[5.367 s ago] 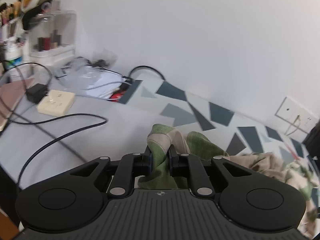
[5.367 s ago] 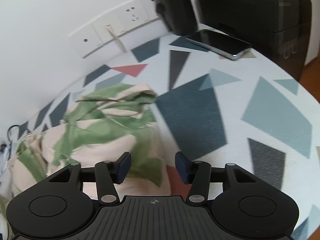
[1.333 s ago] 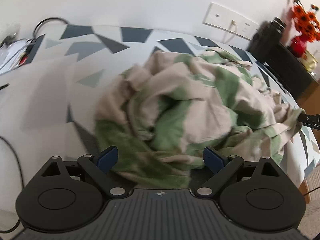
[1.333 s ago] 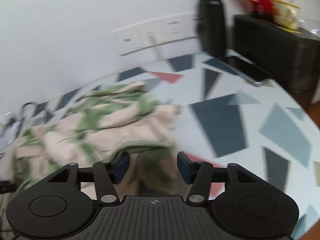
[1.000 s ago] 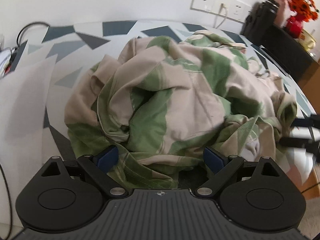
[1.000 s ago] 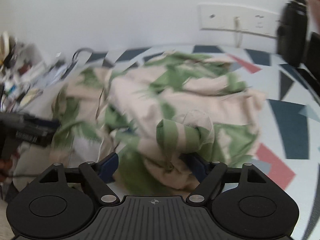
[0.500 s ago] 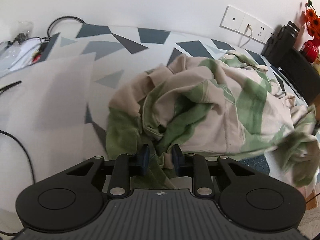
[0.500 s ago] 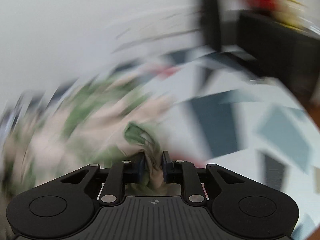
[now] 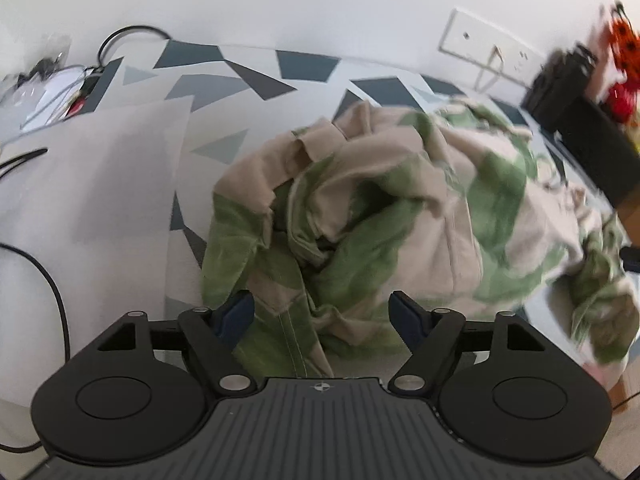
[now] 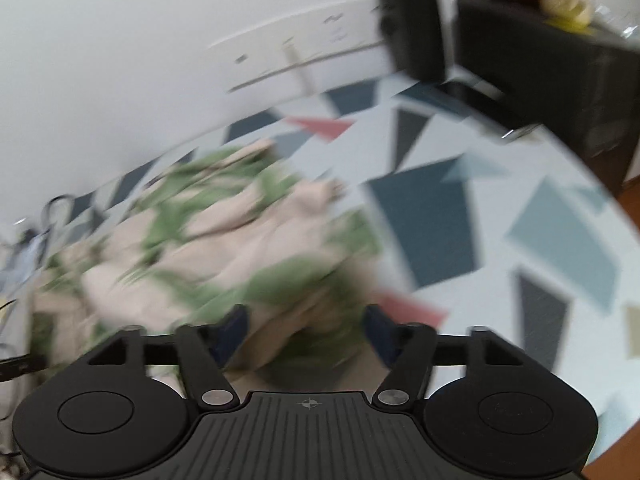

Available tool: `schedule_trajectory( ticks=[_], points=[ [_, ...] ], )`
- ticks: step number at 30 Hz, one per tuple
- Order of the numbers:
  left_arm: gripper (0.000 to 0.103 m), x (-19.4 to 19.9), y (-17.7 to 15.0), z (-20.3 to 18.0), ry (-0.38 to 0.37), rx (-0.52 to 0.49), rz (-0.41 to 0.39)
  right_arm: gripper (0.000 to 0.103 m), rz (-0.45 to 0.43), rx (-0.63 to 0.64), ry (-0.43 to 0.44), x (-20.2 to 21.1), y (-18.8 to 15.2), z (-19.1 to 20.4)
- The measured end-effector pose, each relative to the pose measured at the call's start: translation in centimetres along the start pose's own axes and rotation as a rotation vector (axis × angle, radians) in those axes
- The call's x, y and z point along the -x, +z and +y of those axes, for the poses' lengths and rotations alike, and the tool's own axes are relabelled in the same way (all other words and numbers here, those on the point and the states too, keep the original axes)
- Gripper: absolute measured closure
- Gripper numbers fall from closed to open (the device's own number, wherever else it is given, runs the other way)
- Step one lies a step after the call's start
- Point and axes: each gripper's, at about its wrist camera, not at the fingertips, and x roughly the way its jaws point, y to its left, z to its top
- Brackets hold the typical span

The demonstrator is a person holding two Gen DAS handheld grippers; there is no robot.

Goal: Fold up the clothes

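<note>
A crumpled green and beige garment (image 9: pixel 384 224) lies heaped on the triangle-patterned table (image 9: pixel 248 76). My left gripper (image 9: pixel 322 312) hovers over its near edge, jaws opening wide, cloth lying between the blue pads (image 9: pixel 236 314) without being pressed. In the blurred right wrist view the same garment (image 10: pixel 224 248) fills the left half. My right gripper (image 10: pixel 304 328) is over its near right edge, jaws opening, with cloth under and between the fingers but not pinched.
Black cables (image 9: pixel 56 280) and a clutter of wires and plastic (image 9: pixel 48 80) lie at the left. Wall sockets (image 9: pixel 488 52), a black bottle (image 10: pixel 412 20), a phone (image 10: pixel 476 100) and a black cabinet (image 10: pixel 560 64) with red flowers (image 9: pixel 624 40) stand at the right.
Half a second ago both grippers were shut on folds of the garment; both have since let go and spread their jaws. The cloth has dropped back onto the heap.
</note>
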Motion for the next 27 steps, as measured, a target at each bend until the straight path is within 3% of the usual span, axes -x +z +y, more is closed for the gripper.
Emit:
schedule_trajectory(
  ticks=[4, 7, 10, 13, 18, 19, 23, 27],
  points=[
    [0.017, -0.8, -0.8, -0.3, 0.02, -0.027, 0.028, 0.028, 0.07, 0.02, 0.029, -1.7, -1.0, 2.4],
    [0.014, -1.2, -1.1, -0.3, 0.028, -0.025, 0.026, 0.029, 0.139, 0.104, 0.022, -3.0, -1.8, 4.0],
    [0.007, -1.5, -1.3, -0.9, 0.044, -0.049, 0.028, 0.036, 0.173, 0.197, -0.004, -4.0, -2.7, 5.0],
    [0.001, -2.2, -1.2, -2.1, 0.09, -0.106, 0.054, 0.042, 0.147, 0.222, -0.014, -4.0, -3.3, 5.1],
    [0.0, -2.9, -0.7, -2.8, 0.132, -0.114, 0.068, 0.074, 0.113, 0.164, -0.03, -3.2, -3.3, 3.4],
    [0.0, -3.0, -0.6, -2.8, 0.137, -0.105, 0.066, 0.075, 0.106, 0.142, -0.04, -2.9, -3.1, 2.7],
    [0.0, -3.1, -0.6, -3.0, 0.148, -0.098, 0.06, 0.083, 0.026, -0.001, -0.138, -1.3, -1.9, -1.3],
    [0.0, -3.2, -0.6, -3.0, 0.151, -0.096, 0.057, 0.087, -0.076, -0.121, -0.296, 0.1, -0.3, -5.0]
  ],
)
